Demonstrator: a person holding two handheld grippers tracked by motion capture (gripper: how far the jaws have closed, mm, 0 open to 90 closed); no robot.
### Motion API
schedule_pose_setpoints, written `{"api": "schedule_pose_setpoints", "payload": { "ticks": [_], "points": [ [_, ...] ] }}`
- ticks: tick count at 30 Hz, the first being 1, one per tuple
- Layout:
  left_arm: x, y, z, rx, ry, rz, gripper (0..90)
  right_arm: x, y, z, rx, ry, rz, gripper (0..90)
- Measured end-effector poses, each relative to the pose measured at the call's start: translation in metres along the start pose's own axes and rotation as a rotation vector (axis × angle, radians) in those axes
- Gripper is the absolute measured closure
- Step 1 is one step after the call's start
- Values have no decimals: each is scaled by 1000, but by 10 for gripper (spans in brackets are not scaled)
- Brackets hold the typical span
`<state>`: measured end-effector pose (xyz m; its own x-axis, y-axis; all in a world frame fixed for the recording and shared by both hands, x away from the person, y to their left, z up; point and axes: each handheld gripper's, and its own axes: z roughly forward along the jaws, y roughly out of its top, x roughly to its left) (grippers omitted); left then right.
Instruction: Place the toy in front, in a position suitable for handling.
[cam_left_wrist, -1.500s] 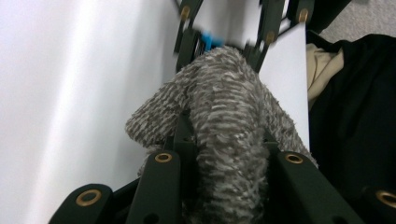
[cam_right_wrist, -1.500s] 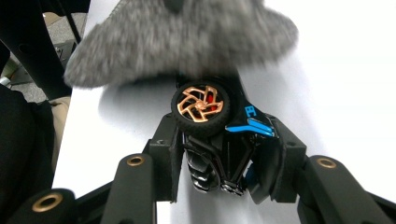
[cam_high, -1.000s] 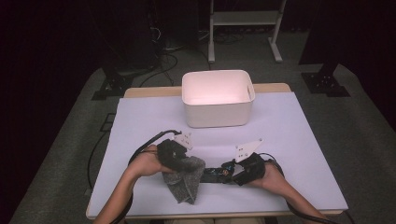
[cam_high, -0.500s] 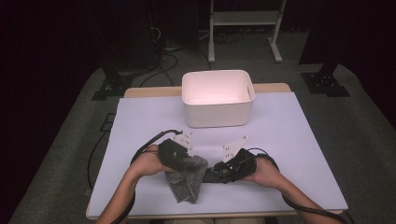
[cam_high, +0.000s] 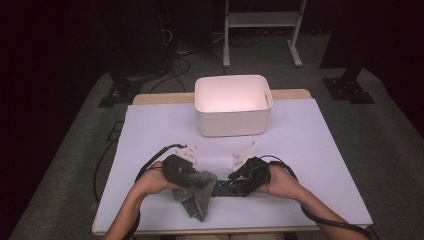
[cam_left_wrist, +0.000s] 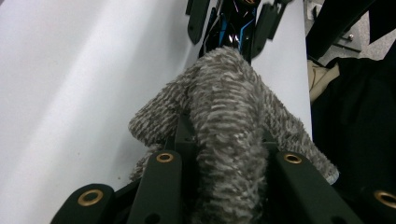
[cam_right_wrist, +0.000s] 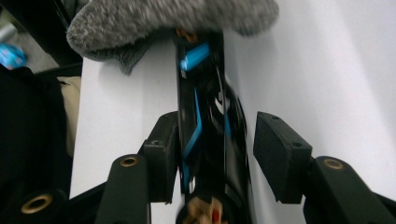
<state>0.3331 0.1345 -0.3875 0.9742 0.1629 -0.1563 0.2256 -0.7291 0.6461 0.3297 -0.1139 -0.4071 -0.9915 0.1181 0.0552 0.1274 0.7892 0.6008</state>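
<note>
- Because the right gripper's (cam_right_wrist: 212, 154) jaws had just been opening around the black-and-blue tool (cam_right_wrist: 205, 140), one pad touching it and the other apart, it could slip free.
- Clamped in the left gripper (cam_left_wrist: 224, 154), low in the frame, the grey fuzzy cloth (cam_left_wrist: 229, 121) draped over the tool's far end.
- Beyond them, the white bin (cam_high: 233, 104) stood at upper centre on the table (cam_high: 320, 150).

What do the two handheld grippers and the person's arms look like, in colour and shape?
Both the left gripper and the right gripper are black, each with a pale three-cornered plate on top and a trailing black cable. Their jaws carry brass-coloured rivets and blocky black pads. The forearms are bare, with no sleeves.
</note>
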Motion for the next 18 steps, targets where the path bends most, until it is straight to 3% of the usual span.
{"api": "schedule_pose_setpoints", "payload": {
  "ticks": [3, 9, 12, 15, 18],
  "points": [
    [0, 0, 0, 1, -2, 2, 720, 1, 15, 7, 31, 11, -28, 503],
    [1, -4, -6, -13, 6, -6, 719, 2, 38, 32, 153, 24, -63, 515],
    [1, -10, -11, -25, 7, -21, 720, 5, 45, 40, 178, 7, -84, 578],
    [1, -14, -19, -35, 21, -26, 719, 5, 48, 41, 176, 6, -106, 616],
    [0, -13, -27, -40, 34, -28, 720, 2, 51, 40, 100, 2, -104, 617]
  ]
}}
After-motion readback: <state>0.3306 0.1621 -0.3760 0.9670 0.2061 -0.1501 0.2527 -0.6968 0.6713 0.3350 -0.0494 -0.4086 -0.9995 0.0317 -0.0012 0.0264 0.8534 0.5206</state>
